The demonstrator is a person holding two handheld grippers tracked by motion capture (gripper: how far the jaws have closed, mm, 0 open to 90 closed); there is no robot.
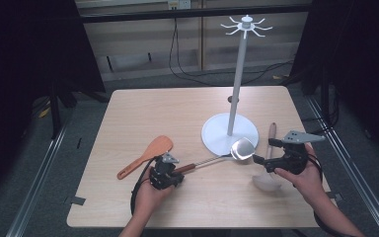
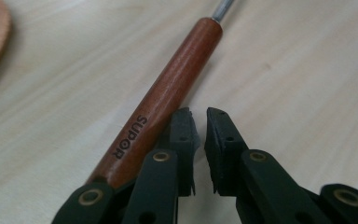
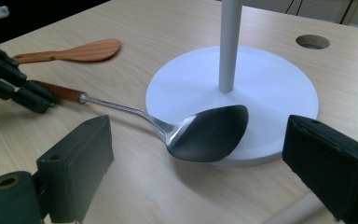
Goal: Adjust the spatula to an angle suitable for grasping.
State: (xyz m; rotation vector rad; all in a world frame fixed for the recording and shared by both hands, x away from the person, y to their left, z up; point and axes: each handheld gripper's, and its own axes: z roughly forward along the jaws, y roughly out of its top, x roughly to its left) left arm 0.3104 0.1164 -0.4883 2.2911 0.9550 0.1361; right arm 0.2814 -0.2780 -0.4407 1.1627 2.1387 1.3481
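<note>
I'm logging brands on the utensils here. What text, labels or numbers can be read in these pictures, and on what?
"SUPOR": printed in dark letters along the reddish wooden handle of the metal ladle, read in the left gripper view.
No other readable text; the wooden spatula and white stand show none.

A stand (image 1: 229, 132) sits on the table (image 1: 177, 108) right of centre. At its 6 o'clock a ladle (image 1: 227, 154) rests its bowl on the base's rim, handle running toward 8 o'clock. A wooden spatula (image 1: 147, 155) lies at the stand's 8 o'clock, beyond that handle.
</note>
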